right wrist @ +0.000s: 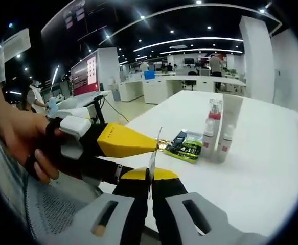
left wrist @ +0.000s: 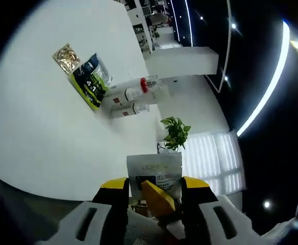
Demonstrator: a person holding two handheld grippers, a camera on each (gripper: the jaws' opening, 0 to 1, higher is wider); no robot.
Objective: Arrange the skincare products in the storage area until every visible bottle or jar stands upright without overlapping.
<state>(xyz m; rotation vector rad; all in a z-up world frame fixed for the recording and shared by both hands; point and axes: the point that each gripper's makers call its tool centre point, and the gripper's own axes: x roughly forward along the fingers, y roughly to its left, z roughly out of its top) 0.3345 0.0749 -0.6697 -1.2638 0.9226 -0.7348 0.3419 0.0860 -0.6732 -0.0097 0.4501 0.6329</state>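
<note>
You hold a flat silver-grey foil sachet (left wrist: 154, 175) off the white table (left wrist: 46, 138), pinched at once by both tools. In the left gripper view your left gripper (left wrist: 154, 191) has its yellow-tipped jaws pressed against the sachet's two side edges, and the yellow jaw of your right gripper (left wrist: 158, 200) crosses its lower face. In the right gripper view your right gripper (right wrist: 150, 179) is closed on the sachet (right wrist: 152, 161), seen edge-on as a thin sliver straight ahead of it, while the left gripper (right wrist: 123, 141) comes in from the side in your hand (right wrist: 17, 133).

Well beyond the jaws, standing on the table, are a clear bottle with a red band (right wrist: 213, 118), two small white bottles with red labels (right wrist: 216, 141), a green-and-black printed pouch (right wrist: 183, 144) lying flat, and past it a gold foil packet (left wrist: 66, 56).

To do this step well, likely a hand-over or a placing of the sachet, let only one tool release, and keep the other's grip firm. Carry the sachet toward the bottles and set it on bare table beside them, not across the pouch.
</note>
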